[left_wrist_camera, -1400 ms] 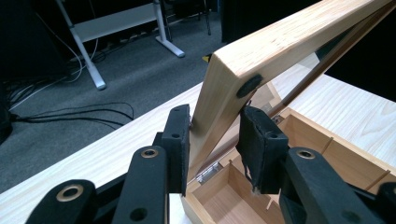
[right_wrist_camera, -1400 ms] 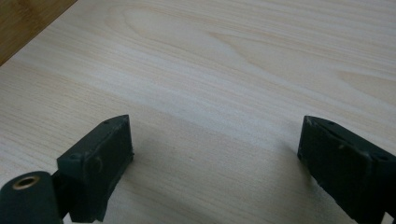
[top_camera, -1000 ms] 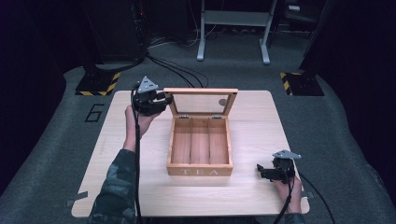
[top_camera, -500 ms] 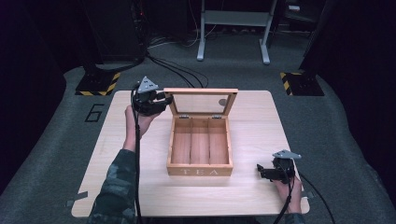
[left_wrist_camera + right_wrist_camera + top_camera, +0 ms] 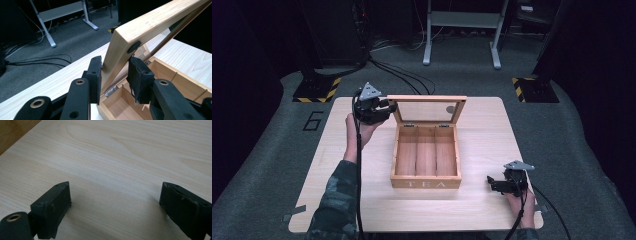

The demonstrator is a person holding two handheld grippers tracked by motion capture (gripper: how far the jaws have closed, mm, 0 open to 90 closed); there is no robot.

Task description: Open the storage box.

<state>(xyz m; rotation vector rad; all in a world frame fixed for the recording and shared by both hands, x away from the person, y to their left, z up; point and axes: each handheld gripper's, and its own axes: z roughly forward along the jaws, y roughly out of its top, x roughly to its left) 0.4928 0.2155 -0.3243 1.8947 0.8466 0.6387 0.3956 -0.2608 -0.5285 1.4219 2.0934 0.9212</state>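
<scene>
The wooden tea box point(image 5: 426, 157) sits in the middle of the desk point(image 5: 482, 210), its three compartments bare, and its glass-paned lid point(image 5: 427, 109) stands raised at the back on its hinges. The left claw point(image 5: 384, 105) is clamped on the lid's left frame near the corner; from the left gripper view the two pads point(image 5: 96, 75) press on either side of the pale wood point(image 5: 140, 30), just above the hinge point(image 5: 111, 90). The right claw point(image 5: 493, 183) rests low on the desk to the right of the box's front corner, jaws spread wide with nothing but bare wood grain between them.

As I read it, the lid is being swung on its hinges, and the grip sits close to the pivot, so a small turn of the wrist will move the far edge a lot. The hand ought to follow the arc of the hinge rather than push straight, or the box will skid across the desk. The glass pane makes a gentle pace wise. The idle right claw could steady the front wall marked TEA point(image 5: 426, 183) if the box starts to creep.
</scene>
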